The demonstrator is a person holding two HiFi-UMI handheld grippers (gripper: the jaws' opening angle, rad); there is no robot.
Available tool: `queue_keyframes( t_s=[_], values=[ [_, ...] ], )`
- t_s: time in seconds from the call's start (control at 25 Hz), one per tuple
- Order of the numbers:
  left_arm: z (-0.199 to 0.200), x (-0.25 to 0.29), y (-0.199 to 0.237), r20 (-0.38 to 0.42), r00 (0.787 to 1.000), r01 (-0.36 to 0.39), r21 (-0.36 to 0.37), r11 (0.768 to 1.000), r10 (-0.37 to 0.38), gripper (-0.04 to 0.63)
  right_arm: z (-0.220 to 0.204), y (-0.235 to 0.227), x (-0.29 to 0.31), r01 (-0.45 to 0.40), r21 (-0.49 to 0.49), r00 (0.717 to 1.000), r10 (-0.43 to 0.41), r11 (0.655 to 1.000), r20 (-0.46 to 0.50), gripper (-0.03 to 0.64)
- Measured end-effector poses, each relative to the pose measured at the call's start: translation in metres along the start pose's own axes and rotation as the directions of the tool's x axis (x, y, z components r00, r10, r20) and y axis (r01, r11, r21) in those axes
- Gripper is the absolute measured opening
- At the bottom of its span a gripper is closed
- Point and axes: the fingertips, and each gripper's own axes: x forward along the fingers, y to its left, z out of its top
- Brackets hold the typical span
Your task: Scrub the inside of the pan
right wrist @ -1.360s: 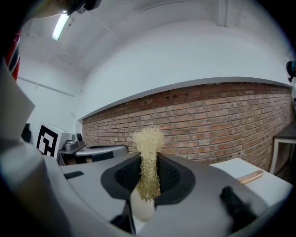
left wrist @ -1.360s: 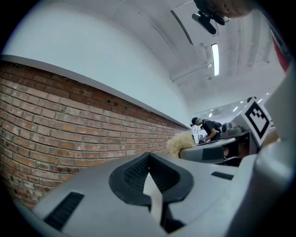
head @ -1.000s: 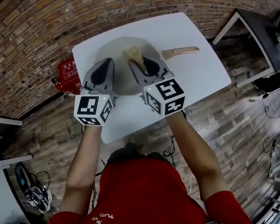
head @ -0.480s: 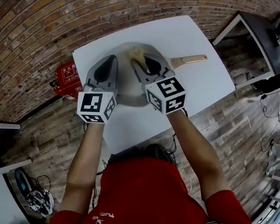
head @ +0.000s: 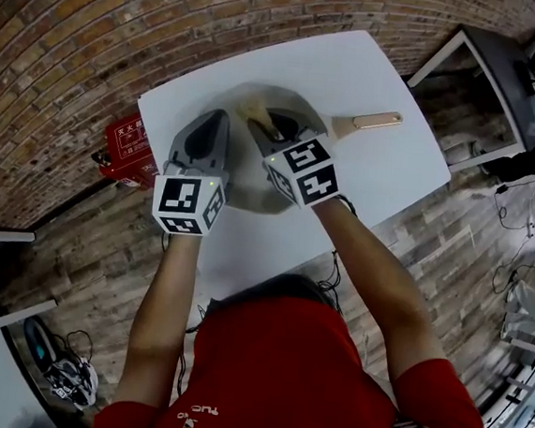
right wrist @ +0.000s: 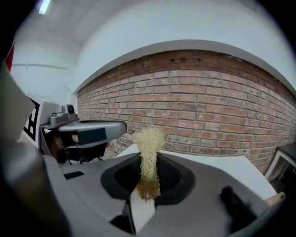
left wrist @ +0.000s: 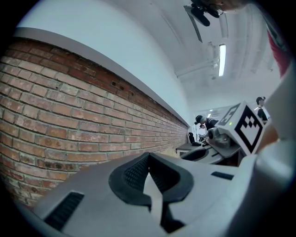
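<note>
A grey pan [head: 244,180] with a pale wooden handle [head: 376,122] sits on the white table [head: 375,73]. My right gripper [head: 263,125] is over the pan's inside, shut on a straw-coloured fibrous scrubber [head: 256,110]. The right gripper view shows the scrubber [right wrist: 149,150] standing up out of the shut jaws. My left gripper [head: 214,121] hovers over the pan's left side, beside the right one. In the left gripper view its jaws [left wrist: 148,162] meet with nothing between them. The pan's floor is mostly hidden under both grippers.
A red box [head: 128,148] stands on the floor against the brick wall [head: 66,57], left of the table. A dark side table [head: 494,65] is at the far right. Cables lie on the wooden floor [head: 454,236].
The right gripper, still holding the scrubber, has shifted a little left towards the left gripper. The view itself has moved, so pan and handle sit lower right. The left gripper barely moved.
</note>
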Motion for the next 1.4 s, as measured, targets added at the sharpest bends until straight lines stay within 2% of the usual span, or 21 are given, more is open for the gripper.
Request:
queue_keyframes(
  t_s=[0.32, 0.52, 0.76, 0.96, 1.16, 1.4],
  values=[
    [-0.017, 0.002, 0.022, -0.026, 0.998, -0.058, -0.016, 0.998, 0.058, 0.014, -0.024, 0.006, 0.043, -0.061, 0.000, 0.990, 0.060, 0.998, -0.128, 0.087],
    [-0.021, -0.003, 0.042, -0.008, 0.996, -0.092, -0.029, 0.995, 0.091, 0.014, -0.049, 0.022, 0.071, -0.144, 0.005, 0.963, 0.141, 0.990, -0.231, 0.087],
    [-0.021, -0.008, 0.058, 0.001, 0.994, -0.111, -0.026, 0.993, 0.111, 0.014, -0.073, 0.042, 0.098, -0.192, -0.004, 0.930, 0.181, 0.981, -0.321, 0.087],
    [-0.021, -0.013, 0.067, -0.007, 0.992, -0.129, -0.019, 0.991, 0.129, 0.014, -0.087, 0.043, 0.108, -0.184, -0.014, 0.908, 0.165, 0.983, -0.386, 0.087],
    [-0.019, -0.018, 0.068, -0.009, 0.991, -0.135, -0.011, 0.991, 0.135, 0.014, -0.095, 0.026, 0.113, -0.158, -0.040, 0.909, 0.130, 0.987, -0.395, 0.087],
    [-0.018, -0.022, 0.063, -0.011, 0.991, -0.136, -0.009, 0.991, 0.136, 0.014, -0.106, -0.006, 0.098, -0.086, -0.038, 0.900, 0.061, 0.996, -0.432, 0.087]
  ],
)
